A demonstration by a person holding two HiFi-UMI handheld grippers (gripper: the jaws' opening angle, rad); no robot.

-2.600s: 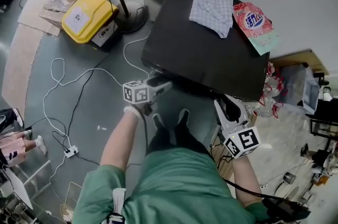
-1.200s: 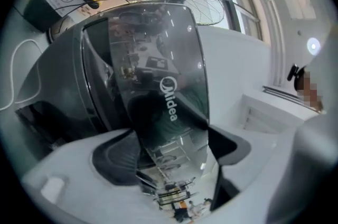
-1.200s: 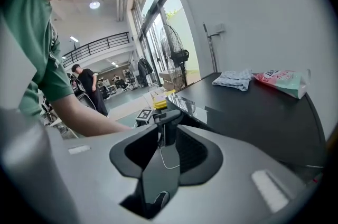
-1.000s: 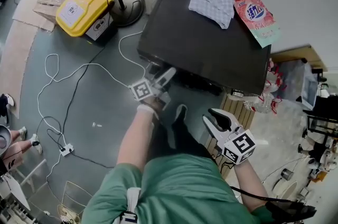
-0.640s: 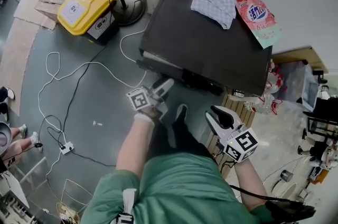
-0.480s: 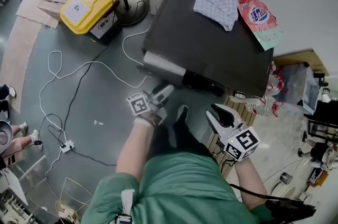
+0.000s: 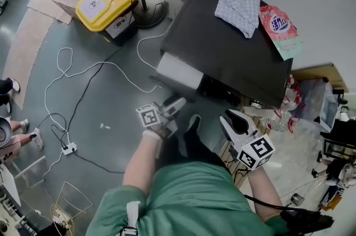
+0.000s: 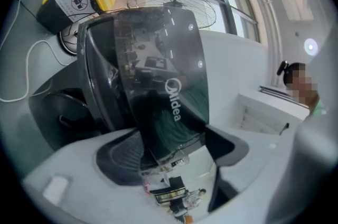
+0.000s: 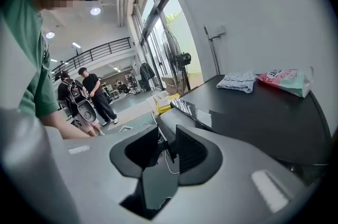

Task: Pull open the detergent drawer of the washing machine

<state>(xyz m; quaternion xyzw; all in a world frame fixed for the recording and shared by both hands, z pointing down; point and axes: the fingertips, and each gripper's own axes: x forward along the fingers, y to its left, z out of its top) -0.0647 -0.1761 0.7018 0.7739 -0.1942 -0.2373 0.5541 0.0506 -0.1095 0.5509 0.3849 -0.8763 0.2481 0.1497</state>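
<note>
Since a moment ago, the detergent drawer has slid out of the washing machine toward seven o'clock in the head view. We now see its pale top sticking out at the front corner. Our left gripper has backed away with it and sits just at six o'clock of the drawer. Its jaws stand wide and have just closed a little, with the shiny dark front of the drawer between them. One pad seems to touch it, but we cannot be sure both press.

Our right gripper hangs at four o'clock of the left one, jaws a little apart and holding nothing. We think the drawer is mostly open, so only a short pull may be left.
</note>
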